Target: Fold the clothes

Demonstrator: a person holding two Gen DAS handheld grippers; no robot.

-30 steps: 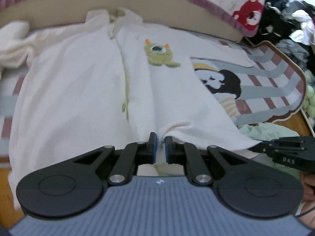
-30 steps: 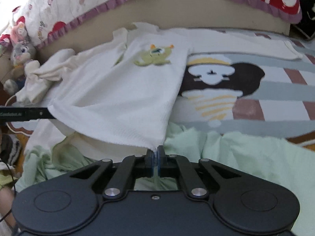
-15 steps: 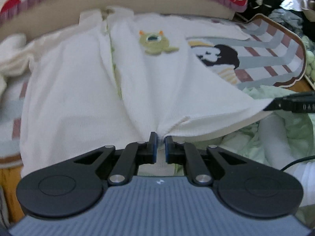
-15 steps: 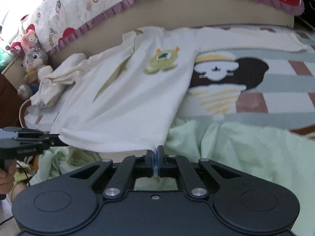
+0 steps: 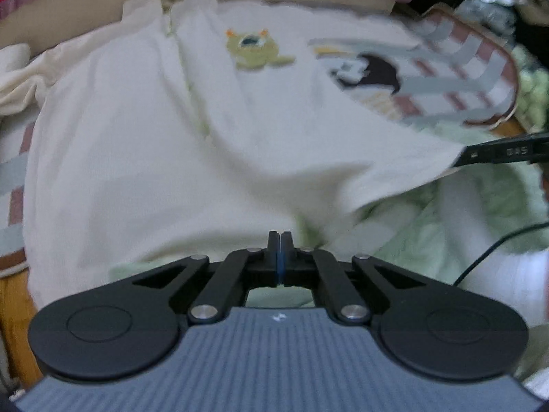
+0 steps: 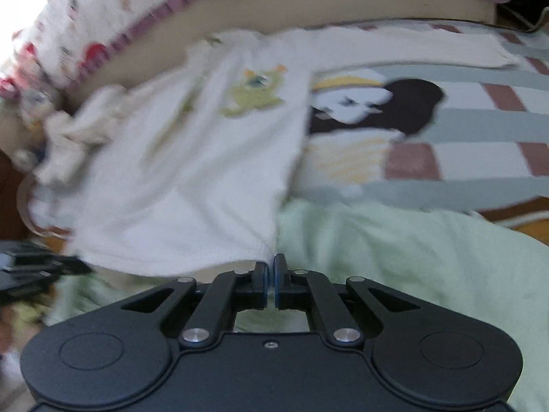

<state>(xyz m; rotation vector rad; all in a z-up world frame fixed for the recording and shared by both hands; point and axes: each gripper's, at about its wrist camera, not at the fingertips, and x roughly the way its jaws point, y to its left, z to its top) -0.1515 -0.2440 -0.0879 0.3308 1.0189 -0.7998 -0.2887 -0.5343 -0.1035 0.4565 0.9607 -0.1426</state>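
The white garment point(image 5: 192, 130) with a green monster patch point(image 5: 255, 49) lay spread over a striped cartoon mat point(image 6: 480, 116), its collar at the far side by a beige cushion edge point(image 6: 308, 7) and its hem nearest the cameras. The left gripper point(image 5: 279, 240) had its jaws pressed flat together just at the near hem; blur hid whether any cloth was caught between them. The right gripper point(image 6: 271, 267) had its jaws shut on the garment's near right hem corner, which was lifted off a pale green fabric point(image 6: 394, 257) bunched beneath. In the left wrist view, that right gripper reached in from the right edge, with the white corner stretched toward its tip.
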